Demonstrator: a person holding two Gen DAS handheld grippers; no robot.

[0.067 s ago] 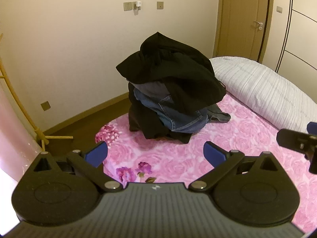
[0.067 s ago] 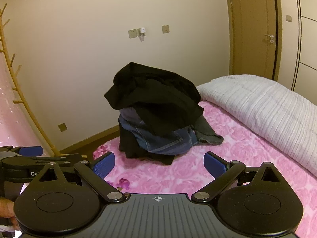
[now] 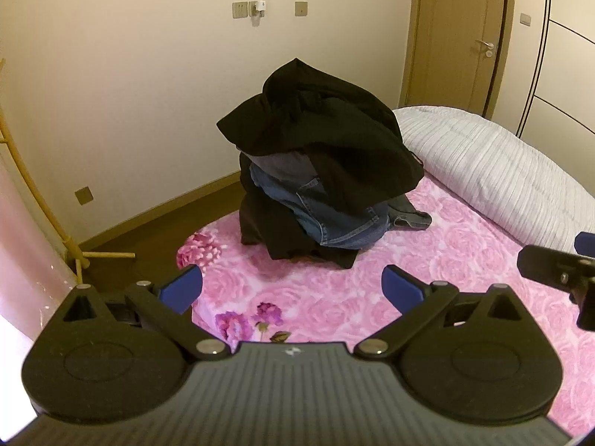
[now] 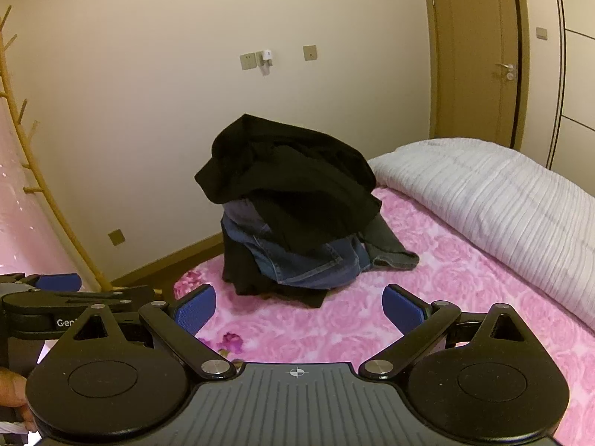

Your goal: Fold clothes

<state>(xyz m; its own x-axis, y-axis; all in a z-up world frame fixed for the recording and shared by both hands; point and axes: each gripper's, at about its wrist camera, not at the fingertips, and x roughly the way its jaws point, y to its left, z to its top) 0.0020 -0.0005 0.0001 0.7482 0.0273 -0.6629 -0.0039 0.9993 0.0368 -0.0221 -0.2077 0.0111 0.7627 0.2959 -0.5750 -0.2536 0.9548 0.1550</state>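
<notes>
A heap of clothes stands on the pink rose-patterned bedspread near the bed's corner. A black garment drapes over the top, blue jeans bulge out below it, and a grey piece trails to the right. The same heap of clothes shows in the right wrist view. My left gripper is open, short of the heap, with nothing between its blue pads. My right gripper is open too, also short of the pile and empty.
A white ribbed duvet lies rolled along the bed's right side. A wooden rack stands by the wall on the left, over brown floor. A door and wardrobe panels are behind. The left gripper and a hand show at left.
</notes>
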